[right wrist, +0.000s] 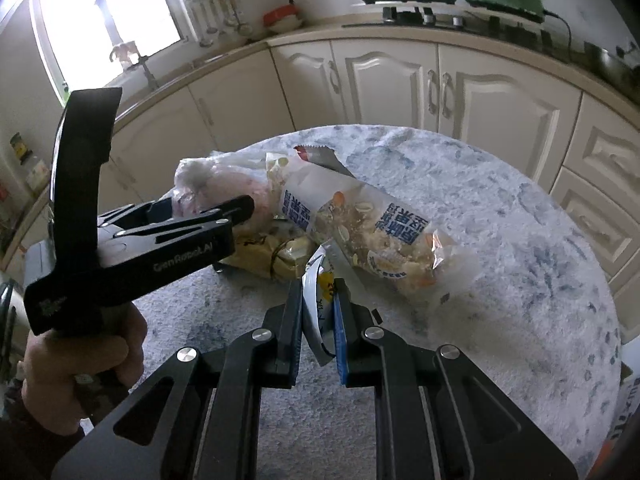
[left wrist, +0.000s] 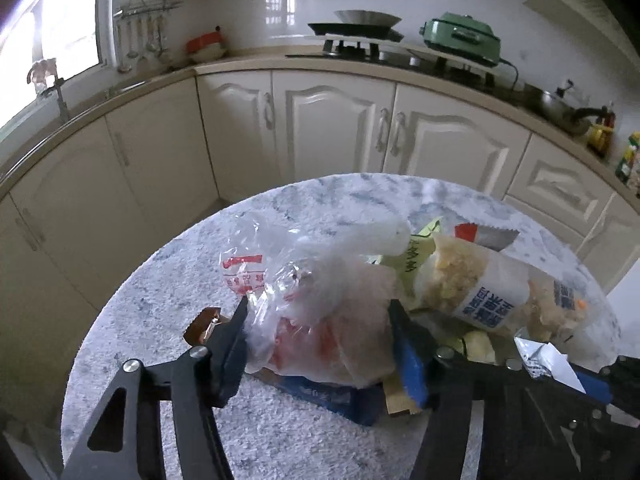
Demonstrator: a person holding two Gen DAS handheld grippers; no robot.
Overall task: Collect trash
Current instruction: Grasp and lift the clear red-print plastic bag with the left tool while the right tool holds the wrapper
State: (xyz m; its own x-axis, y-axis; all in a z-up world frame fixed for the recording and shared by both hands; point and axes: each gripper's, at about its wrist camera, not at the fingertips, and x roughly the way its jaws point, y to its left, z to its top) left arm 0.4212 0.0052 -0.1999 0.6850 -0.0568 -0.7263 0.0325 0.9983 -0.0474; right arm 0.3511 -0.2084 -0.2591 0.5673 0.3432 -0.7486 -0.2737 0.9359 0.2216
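Free: I see bare table (right wrist: 500, 208) on the right | Blocked: wrapper pile (right wrist: 372, 220) at centre | Left gripper (right wrist: 208, 212) crowds the left approach

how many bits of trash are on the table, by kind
clear plastic bag: 1
snack packs with blue print: 1
yellow wrappers: 1
red and silver wrappers: 1
white and yellow wrappers, in the right gripper: 1
blue packs under the bag: 1
total: 6 that I can tell apart; the pile may hide more
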